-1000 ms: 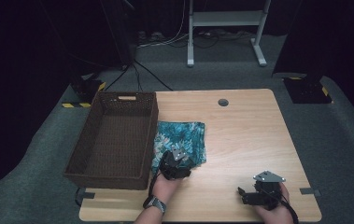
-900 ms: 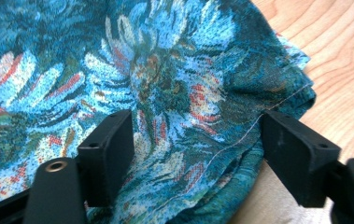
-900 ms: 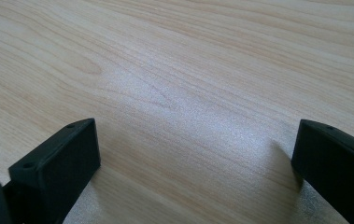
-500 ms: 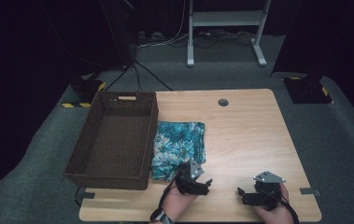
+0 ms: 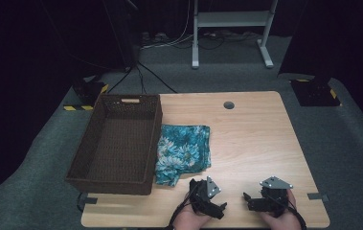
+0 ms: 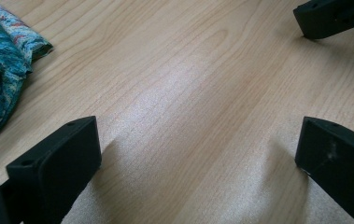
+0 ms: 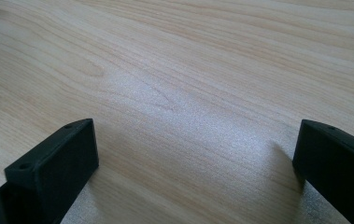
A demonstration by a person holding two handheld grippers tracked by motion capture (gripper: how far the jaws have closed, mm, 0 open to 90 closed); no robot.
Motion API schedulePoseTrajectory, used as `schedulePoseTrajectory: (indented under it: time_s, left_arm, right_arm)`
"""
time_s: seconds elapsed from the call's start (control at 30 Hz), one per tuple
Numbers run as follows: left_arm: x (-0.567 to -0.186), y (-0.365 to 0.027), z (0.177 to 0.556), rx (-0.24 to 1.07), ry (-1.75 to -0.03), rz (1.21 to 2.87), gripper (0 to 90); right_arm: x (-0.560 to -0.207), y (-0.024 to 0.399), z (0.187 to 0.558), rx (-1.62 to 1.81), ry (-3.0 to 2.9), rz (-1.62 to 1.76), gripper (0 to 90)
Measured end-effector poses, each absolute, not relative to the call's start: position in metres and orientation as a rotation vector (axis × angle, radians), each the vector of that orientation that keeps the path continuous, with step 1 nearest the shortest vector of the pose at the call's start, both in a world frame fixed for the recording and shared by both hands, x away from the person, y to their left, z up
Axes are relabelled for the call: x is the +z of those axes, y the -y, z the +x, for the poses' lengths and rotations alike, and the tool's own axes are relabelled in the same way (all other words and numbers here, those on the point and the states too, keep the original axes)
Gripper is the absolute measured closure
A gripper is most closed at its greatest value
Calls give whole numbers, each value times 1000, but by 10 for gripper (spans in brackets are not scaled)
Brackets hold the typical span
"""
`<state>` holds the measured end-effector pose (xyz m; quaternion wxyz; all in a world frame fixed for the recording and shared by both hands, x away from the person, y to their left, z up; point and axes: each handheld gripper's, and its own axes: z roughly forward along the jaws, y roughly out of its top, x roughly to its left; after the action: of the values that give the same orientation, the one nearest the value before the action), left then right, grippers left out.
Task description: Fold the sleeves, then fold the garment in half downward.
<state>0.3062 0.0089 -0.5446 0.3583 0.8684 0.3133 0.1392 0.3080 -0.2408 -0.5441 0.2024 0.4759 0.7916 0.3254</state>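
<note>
A blue-green flowered cloth (image 5: pixel 184 151) lies crumpled on the wooden table (image 5: pixel 251 139), right beside a dark wicker basket (image 5: pixel 117 143). Its edge reaches into the left gripper view's top left corner (image 6: pixel 6 51). My left gripper (image 5: pixel 209 196) rests near the table's front edge, just below and right of the cloth. Its jaws have just been opening and now stand wide apart (image 6: pixel 198 154) over bare wood, with nothing between them. My right gripper (image 5: pixel 247 201) sits beside it on the right, open (image 7: pixel 195 154) over bare wood. One of its jaws shows in the left gripper view's top right.
The basket is empty and takes up the table's left side. A round cable hole (image 5: pixel 228 105) sits near the far edge. Beyond the table are a grey carpet, a white stand (image 5: pixel 232 28) and cables.
The left gripper has drawn back from the cloth's near edge toward the table's front and to the right, and its jaws have spread. The cloth stays on the table. The right gripper has not moved.
</note>
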Motion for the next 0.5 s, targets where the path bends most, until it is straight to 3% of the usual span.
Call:
schedulePoseTrajectory:
  time_s: [0.5]
  left_arm:
    - [-545,-11,307,352,-811,2236,1]
  right_arm:
    - [-544,241,309,911,-2214,1324,0]
